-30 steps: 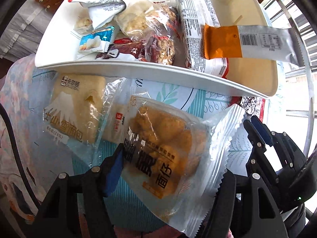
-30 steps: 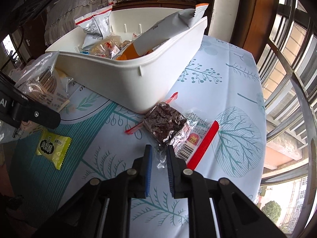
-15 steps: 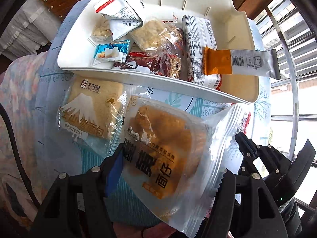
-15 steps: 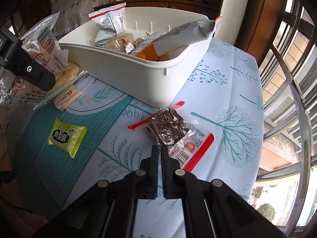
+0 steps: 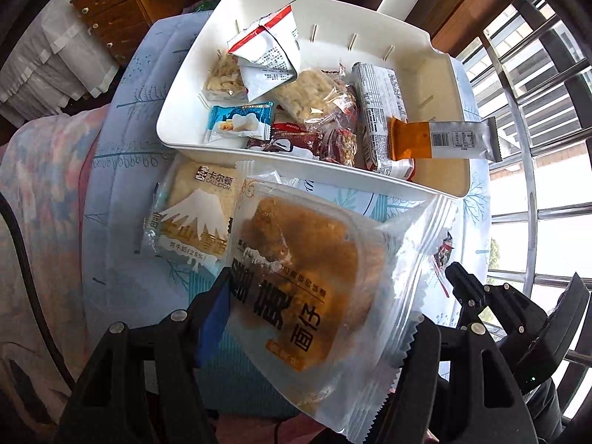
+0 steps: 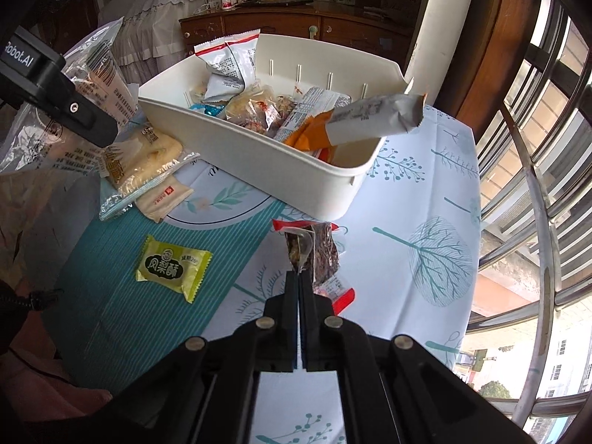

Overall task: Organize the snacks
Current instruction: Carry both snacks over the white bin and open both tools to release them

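My left gripper (image 5: 318,310) points down and is shut on a clear packet with an orange-brown bun (image 5: 307,270), held above the table in front of the white bin (image 5: 303,170). In the right wrist view this bun packet (image 6: 92,85) hangs at the upper left, beside the bin (image 6: 259,162). My right gripper (image 6: 299,275) is shut on the clear edge of a dark brown snack packet with red ends (image 6: 323,255), which hangs tilted just above the tablecloth. The bin holds several snack packets.
A Mount Fuji bread packet (image 5: 192,218) lies beside the bin's near wall, over a small beige packet (image 6: 164,199). A yellow-green cake packet (image 6: 172,266) lies on the teal cloth. An orange and silver bar (image 5: 444,138) overhangs the bin's rim. Window railings (image 6: 536,185) stand beyond the table's right side.
My right gripper closed on the edge of the dark packet and lifted it off the cloth. My left gripper rose with the bun packet, so more of the bin shows.
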